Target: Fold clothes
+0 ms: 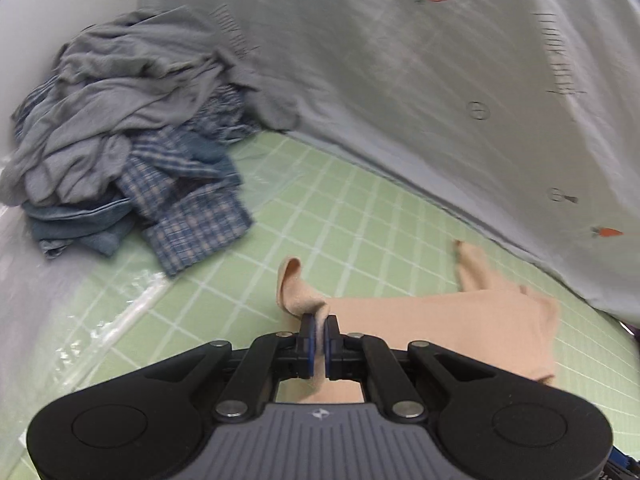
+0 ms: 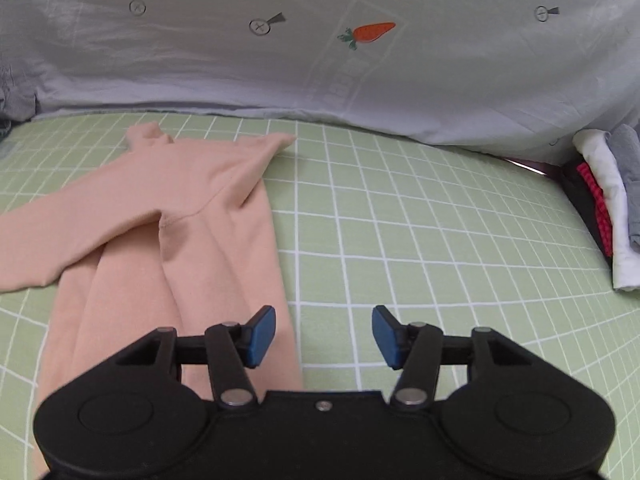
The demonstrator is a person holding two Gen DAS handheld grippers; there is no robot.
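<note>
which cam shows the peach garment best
Right wrist view: the peach garment lies spread on the green mat, its folds visible. The left wrist view shows only a bunched part, pinched by the left gripper.

peach garment (image 2: 168,216): lower end hidden behind gripper body, left sleeve cut by frame edge | folded stack (image 2: 612,208) at tabletop's right edge: cropped | clothes pile (image 1: 120,140): motion-blurred

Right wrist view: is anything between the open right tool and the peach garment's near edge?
Nothing visible. The right tool hangs open over bare green grid mat, with the peach garment just beside its left finger. The folded stack lies far right, clear.
</note>
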